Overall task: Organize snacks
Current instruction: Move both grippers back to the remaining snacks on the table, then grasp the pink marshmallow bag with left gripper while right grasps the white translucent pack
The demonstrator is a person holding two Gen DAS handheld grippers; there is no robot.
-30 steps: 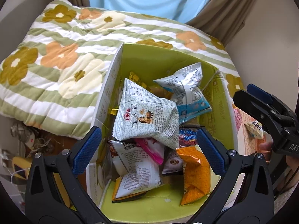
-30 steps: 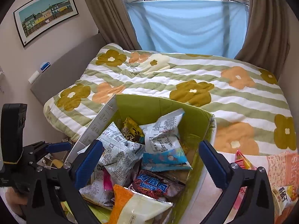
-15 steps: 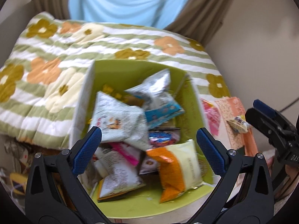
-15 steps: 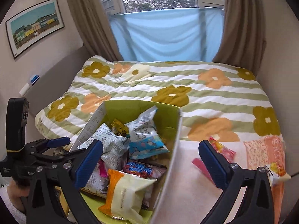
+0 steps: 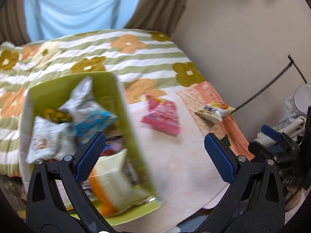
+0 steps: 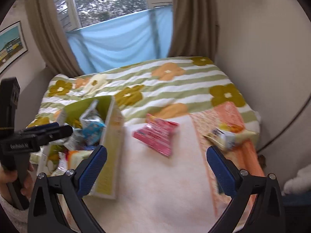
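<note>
A green cardboard box (image 5: 124,116) (image 6: 110,128) holds several snack packets, among them an orange and cream one (image 5: 114,182) and a blue and silver one (image 5: 91,114). A pink packet (image 5: 163,116) (image 6: 157,134) lies on the pale cloth to the box's right. A yellow and white packet (image 5: 212,109) (image 6: 229,135) lies further right on the orange cloth. My left gripper (image 5: 155,155) is open and empty, over the box's right wall. My right gripper (image 6: 157,167) is open and empty, short of the pink packet. The left gripper also shows in the right wrist view (image 6: 48,132).
The box and cloths lie on a bed with a green striped floral quilt (image 6: 175,81). A wall (image 6: 262,48) runs along the right. Curtains and a blue cloth (image 6: 120,42) hang behind. Clutter (image 5: 287,132) sits at the right.
Both views have swung to the right, away from the box's inside and toward the two loose packets on the cloth. Both grippers stay open and empty.
</note>
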